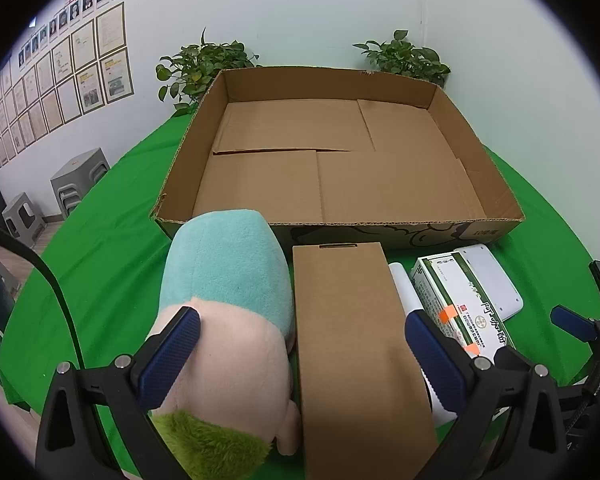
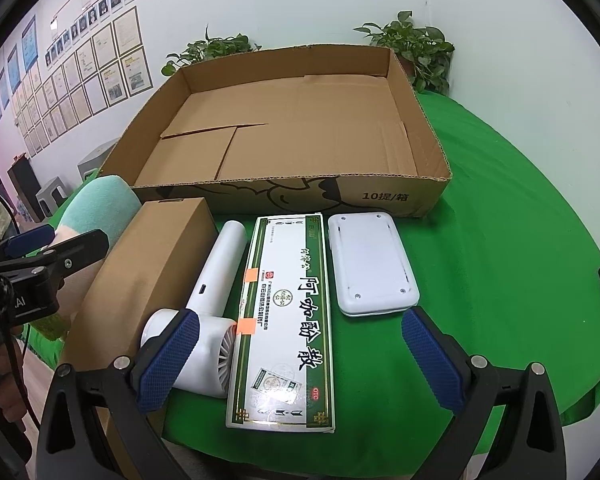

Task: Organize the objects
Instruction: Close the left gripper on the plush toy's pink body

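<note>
Five items lined up along the table's (image 2: 500, 208) near edge, before the empty cardboard tray (image 2: 404, 196): plush toy (image 1: 228, 288), brown box (image 1: 352, 332), white fan (image 2: 216, 280), medicine box (image 2: 288, 312), white device (image 2: 370, 262). Left hand-held gripper (image 1: 302, 354) and right hand-held gripper (image 2: 300, 354) both spread wide, gripping nothing, apparently poised to start loading.

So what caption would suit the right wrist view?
Open right gripper above medicine box, beside hair dryer, before empty cardboard tray.

An office or demonstration room: framed certificates (image 1: 80, 76) and staff portraits (image 2: 100, 8) on the white wall at ten o'clock, stacked grey stools (image 1: 78, 178) at nine, potted plants (image 1: 404, 56) at twelve.
</note>
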The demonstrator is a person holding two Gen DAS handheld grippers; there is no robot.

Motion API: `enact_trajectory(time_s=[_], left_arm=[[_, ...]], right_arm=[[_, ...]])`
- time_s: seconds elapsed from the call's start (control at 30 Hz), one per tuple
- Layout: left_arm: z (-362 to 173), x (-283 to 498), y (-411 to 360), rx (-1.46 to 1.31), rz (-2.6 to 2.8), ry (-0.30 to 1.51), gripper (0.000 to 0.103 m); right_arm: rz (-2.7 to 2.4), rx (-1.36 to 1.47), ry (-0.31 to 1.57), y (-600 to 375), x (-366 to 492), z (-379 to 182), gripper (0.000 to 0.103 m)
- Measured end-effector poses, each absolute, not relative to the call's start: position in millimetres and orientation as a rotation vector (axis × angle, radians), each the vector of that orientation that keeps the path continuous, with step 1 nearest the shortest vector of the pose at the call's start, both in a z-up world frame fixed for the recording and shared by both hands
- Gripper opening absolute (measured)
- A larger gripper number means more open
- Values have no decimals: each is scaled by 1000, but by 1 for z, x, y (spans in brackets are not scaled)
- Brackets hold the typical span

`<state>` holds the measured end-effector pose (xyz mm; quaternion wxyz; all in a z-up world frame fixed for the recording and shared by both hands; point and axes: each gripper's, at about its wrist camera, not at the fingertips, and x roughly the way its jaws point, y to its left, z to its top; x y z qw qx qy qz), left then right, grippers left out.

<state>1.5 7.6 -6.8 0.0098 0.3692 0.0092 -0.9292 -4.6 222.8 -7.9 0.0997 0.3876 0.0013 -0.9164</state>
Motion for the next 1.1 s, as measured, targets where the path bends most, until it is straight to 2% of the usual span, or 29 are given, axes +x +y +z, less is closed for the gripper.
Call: enact_trajectory(time_s=[1.1], left_arm=[[-3, 3, 2, 1148, -2909, 61, 101]], right_arm=[[-2710, 1186, -20, 225, -7, -14, 101]])
